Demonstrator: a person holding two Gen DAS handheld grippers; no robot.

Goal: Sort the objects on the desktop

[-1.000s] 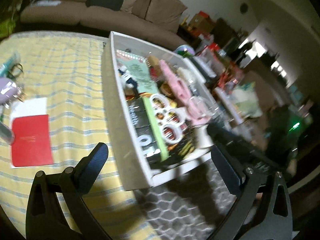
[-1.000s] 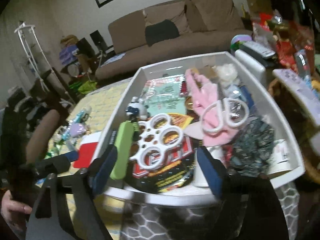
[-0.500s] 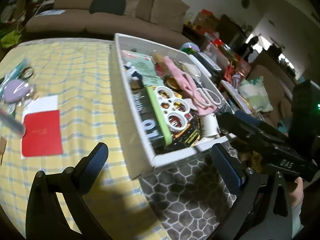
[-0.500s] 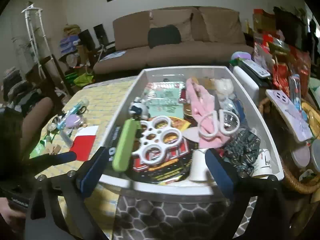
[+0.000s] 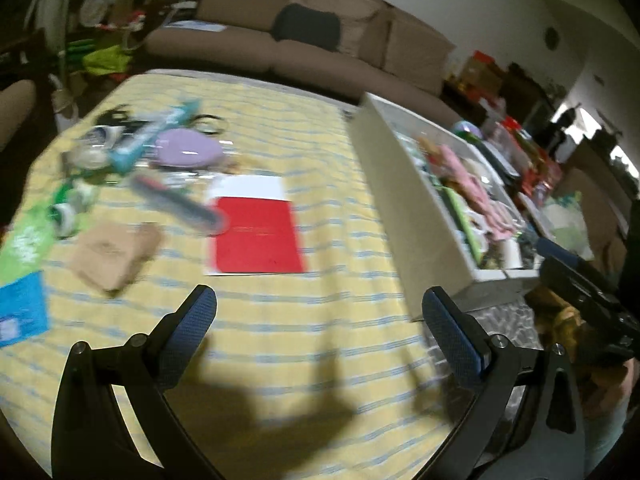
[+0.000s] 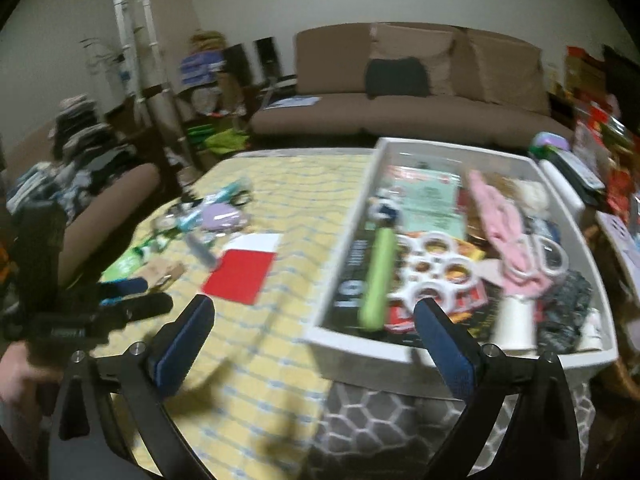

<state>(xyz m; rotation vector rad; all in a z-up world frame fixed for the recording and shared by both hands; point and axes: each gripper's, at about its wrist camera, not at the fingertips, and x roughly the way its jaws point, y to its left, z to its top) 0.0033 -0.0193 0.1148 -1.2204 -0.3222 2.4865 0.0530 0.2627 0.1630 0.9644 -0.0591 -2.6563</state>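
Observation:
A white tray (image 6: 568,204) full of sorted items stands on the right of the yellow checked cloth (image 5: 304,320); it also shows in the left wrist view (image 5: 404,204). Loose items lie on the cloth's left: a red card (image 5: 256,236), a brown packet (image 5: 112,256), a purple case (image 5: 186,150), a blue card (image 5: 22,308). My left gripper (image 5: 320,312) is open and empty above the cloth, in front of the red card. My right gripper (image 6: 312,320) is open and empty, over the tray's near left corner. The red card (image 6: 240,276) shows in the right wrist view too.
In the tray lie a green stick (image 6: 378,276), a white ring holder (image 6: 436,268), pink cloth (image 6: 500,220) and scissors (image 6: 544,256). A brown sofa (image 6: 412,92) stands behind the table. A wicker basket and clutter sit right of the tray.
Both grippers have swung left, away from the tray and toward the loose items on the cloth. Both stay open and empty.

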